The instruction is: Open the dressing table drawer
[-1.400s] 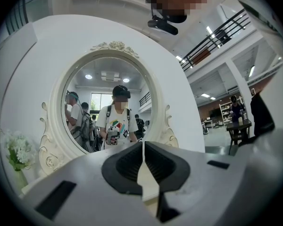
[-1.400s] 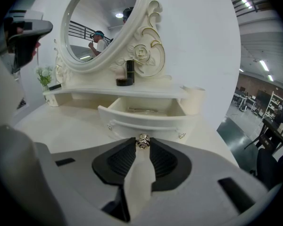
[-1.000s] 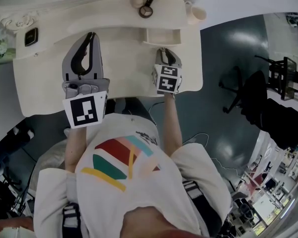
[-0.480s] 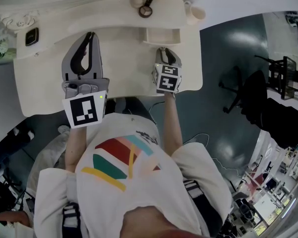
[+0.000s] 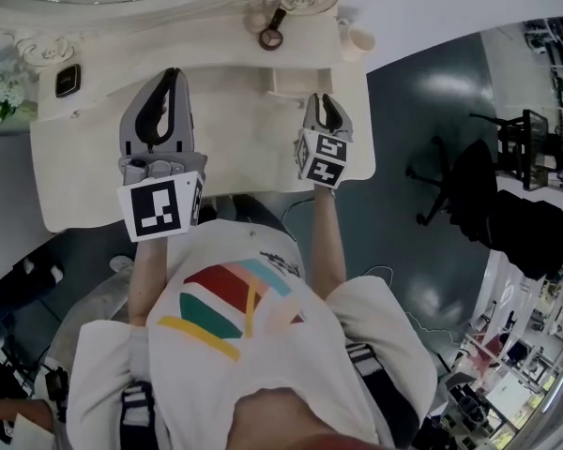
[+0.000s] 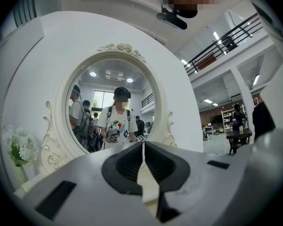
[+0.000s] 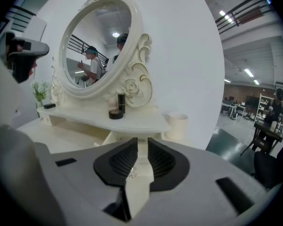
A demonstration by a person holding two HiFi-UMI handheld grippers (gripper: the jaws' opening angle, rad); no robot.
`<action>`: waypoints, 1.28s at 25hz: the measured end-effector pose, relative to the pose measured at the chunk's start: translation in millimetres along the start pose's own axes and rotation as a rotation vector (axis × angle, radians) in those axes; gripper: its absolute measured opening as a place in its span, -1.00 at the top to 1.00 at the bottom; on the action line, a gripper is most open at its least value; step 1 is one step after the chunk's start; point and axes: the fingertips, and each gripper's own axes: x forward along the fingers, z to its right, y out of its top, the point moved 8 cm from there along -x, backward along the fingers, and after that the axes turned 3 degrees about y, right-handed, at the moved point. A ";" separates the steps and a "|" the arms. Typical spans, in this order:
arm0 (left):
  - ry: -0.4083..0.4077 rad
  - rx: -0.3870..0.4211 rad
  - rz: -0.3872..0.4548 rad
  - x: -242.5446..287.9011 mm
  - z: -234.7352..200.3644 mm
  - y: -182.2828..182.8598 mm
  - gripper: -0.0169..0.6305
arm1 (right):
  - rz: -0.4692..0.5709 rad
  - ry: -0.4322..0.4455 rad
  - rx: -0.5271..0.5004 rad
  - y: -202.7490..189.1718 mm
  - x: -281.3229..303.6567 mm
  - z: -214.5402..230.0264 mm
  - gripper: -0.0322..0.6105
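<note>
Where scrolls (image 7: 132,86) curl, the cream dressing table (image 5: 235,129) curves.

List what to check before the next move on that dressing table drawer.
1. Drawer pulled out: cannot tell how far; it seems to jut out under the upper shelf.
2. Right tool off the drawer: ok; jaws slightly apart, just been closing, gripping nothing; a small shiny knob shows through the gap.
3. Left tool idle: ok; shut, empty.
4. Black bottle and cup apart from both tools: ok.
</note>
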 end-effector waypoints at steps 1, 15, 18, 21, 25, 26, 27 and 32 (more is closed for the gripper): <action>0.008 -0.007 0.005 -0.7 -1.0 3.0 0.91 | 0.024 -0.008 -0.004 8.9 -2.2 0.5 0.74; 0.054 -0.039 0.103 -20.6 -17.9 45.9 0.91 | 0.407 0.068 0.022 144.7 -65.3 -44.2 0.90; 0.054 -0.038 0.113 -21.7 -18.8 51.1 0.91 | 0.462 0.122 0.003 160.1 -81.0 -65.3 0.90; 0.054 -0.033 0.114 -25.0 -20.2 52.8 0.91 | 0.495 0.164 -0.013 167.1 -95.1 -86.4 0.90; 0.053 -0.029 0.130 -27.1 -22.8 56.9 0.91 | 0.535 0.219 -0.020 168.1 -107.6 -111.3 0.90; 0.052 -0.027 0.133 -27.8 -22.8 57.3 0.91 | 0.540 0.227 -0.025 166.5 -110.1 -116.7 0.90; 0.051 -0.023 0.134 -28.7 -22.7 56.8 0.91 | 0.543 0.236 -0.029 164.7 -112.3 -121.6 0.90; 0.040 -0.006 0.110 -32.9 -23.4 51.0 0.91 | 0.542 0.283 -0.051 161.6 -117.8 -139.2 0.90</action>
